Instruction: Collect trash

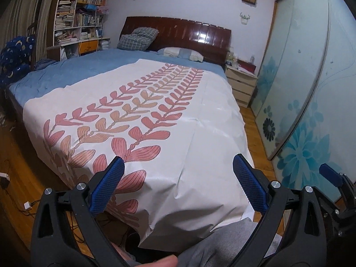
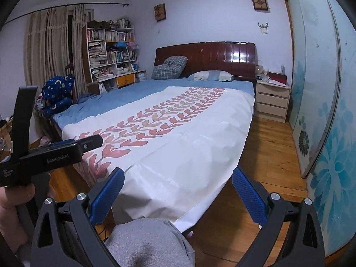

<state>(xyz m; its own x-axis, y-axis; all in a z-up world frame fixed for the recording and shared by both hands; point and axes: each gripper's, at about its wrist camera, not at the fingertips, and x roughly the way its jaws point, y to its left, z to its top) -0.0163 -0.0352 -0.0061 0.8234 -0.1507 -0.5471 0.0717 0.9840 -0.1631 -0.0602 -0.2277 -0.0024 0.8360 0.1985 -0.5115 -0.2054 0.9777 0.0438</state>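
Both black grippers with blue textured pads hang at the foot of a wooden-framed bed (image 1: pixel 178 29) covered by a white sheet with a pink leaf pattern (image 1: pixel 155 115). The left gripper (image 1: pixel 178 187) stands spread wide with nothing between its jaws; the right gripper (image 2: pixel 178 197) is likewise agape and empty. No trash shows on the sheet or the bare wooden floor (image 2: pixel 267 146), so collection appears not yet begun, and everything seems left to do.

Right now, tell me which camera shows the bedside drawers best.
The right wrist view: the bedside drawers face the camera, all fronts visible. The left wrist view shows them smaller, angled, beside the bed's far corner.
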